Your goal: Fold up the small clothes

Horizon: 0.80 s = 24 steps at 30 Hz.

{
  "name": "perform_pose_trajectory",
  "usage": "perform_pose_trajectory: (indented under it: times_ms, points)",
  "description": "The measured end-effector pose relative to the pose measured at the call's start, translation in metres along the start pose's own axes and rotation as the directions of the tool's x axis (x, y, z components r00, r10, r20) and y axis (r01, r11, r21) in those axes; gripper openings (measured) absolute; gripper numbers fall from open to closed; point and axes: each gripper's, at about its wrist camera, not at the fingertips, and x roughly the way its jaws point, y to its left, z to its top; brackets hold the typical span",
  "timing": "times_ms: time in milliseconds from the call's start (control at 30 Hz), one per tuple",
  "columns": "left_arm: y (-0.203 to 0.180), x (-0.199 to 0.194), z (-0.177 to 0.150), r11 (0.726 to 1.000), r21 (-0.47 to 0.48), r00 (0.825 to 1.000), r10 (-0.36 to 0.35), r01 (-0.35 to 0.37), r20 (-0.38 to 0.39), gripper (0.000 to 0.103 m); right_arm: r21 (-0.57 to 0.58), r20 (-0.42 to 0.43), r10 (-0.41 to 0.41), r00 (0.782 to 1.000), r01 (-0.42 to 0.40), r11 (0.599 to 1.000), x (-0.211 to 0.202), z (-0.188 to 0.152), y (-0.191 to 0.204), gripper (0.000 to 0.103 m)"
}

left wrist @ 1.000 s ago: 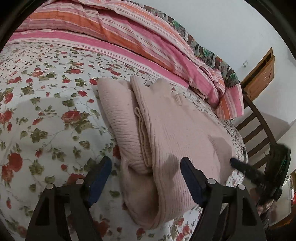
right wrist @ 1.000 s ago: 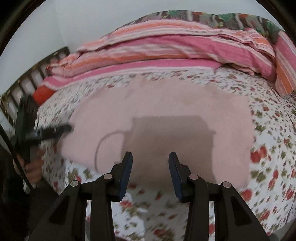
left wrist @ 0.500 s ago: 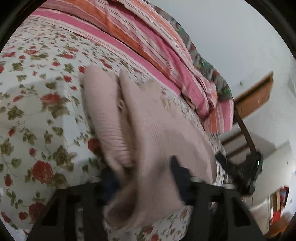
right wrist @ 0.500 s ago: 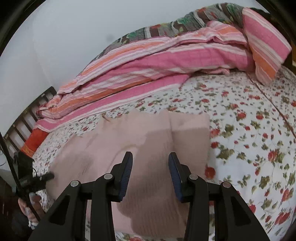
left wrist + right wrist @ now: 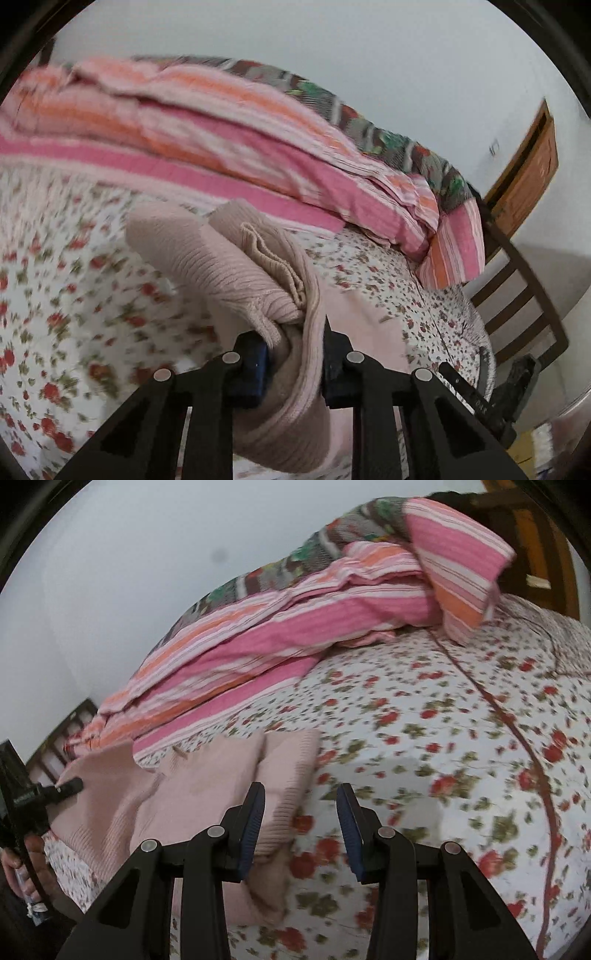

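A pale pink ribbed knit garment (image 5: 236, 266) lies on the floral bedsheet (image 5: 74, 277), its near end bunched and lifted. My left gripper (image 5: 295, 343) is closing, and its pads press that bunched fold from both sides. In the right wrist view the same garment (image 5: 207, 786) spreads at the lower left, raised at its far left where the left gripper (image 5: 55, 788) holds it in a person's hand (image 5: 22, 864). My right gripper (image 5: 301, 812) stands open just right of the garment's ribbed hem, over the sheet (image 5: 443, 757), with nothing gripped.
A pink and orange striped quilt (image 5: 258, 147) is piled along the far side of the bed, against a white wall. A dark wooden slatted frame (image 5: 517, 295) stands at the bed's right end, and a brown wooden door (image 5: 528, 170) lies beyond it.
The left gripper went from wide open around the folded garment's near end to pinching it, and has lifted that end. The right gripper swung right off the garment toward its hem, unchanged in width.
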Motion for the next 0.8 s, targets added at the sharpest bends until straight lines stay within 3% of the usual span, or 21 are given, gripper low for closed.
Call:
perform_pose_trajectory:
  times_ms: [200,367,433,500,533,600,700,767,800]
  points:
    - [-0.115,0.051,-0.026,0.972,0.215,0.993,0.111,-0.100,-0.040,0.020,0.061,0.045,-0.039,0.998,0.036,0.997,-0.015,0.004,-0.028,0.041]
    - [-0.163,0.111,-0.079,0.946,0.318,0.977,0.121,-0.060,-0.176,0.022,0.125,0.053,-0.048,0.997,0.041,0.991,-0.021,0.008,-0.053,0.041]
    - [-0.166,0.121,-0.094,0.934,0.353,0.973,0.125,-0.051,-0.191,0.028,0.134,0.045,-0.047,0.998,0.040,0.990,-0.022,0.009,-0.060,0.041]
    - [-0.166,0.109,-0.093,0.932,0.361,0.982,0.028,0.041,-0.185,0.063,0.141,0.042,-0.042,0.998,0.036,0.989,-0.023,0.008,-0.063,0.041]
    - [-0.165,0.105,-0.091,0.933,0.350,0.979,-0.014,0.086,-0.204,0.069,0.143,0.039,-0.033,0.999,0.027,0.989,-0.023,0.008,-0.064,0.041]
    - [-0.155,0.086,-0.082,0.937,0.320,0.976,-0.080,0.143,-0.204,0.070,0.140,0.034,-0.014,0.999,0.009,0.990,-0.023,0.008,-0.063,0.041]
    - [-0.135,0.055,-0.068,0.943,0.303,0.985,-0.102,0.141,-0.139,0.070,0.121,0.022,0.025,0.999,-0.027,0.992,-0.020,0.006,-0.055,0.043]
    - [-0.120,0.043,-0.062,0.952,0.282,0.990,-0.090,0.116,-0.104,0.070,0.101,0.013,0.068,0.998,-0.068,0.993,-0.017,0.005,-0.044,0.045]
    - [-0.104,0.035,-0.057,0.961,0.269,0.996,-0.041,0.062,-0.083,0.070,0.090,0.010,0.089,0.996,-0.089,0.992,-0.015,0.005,-0.039,0.047]
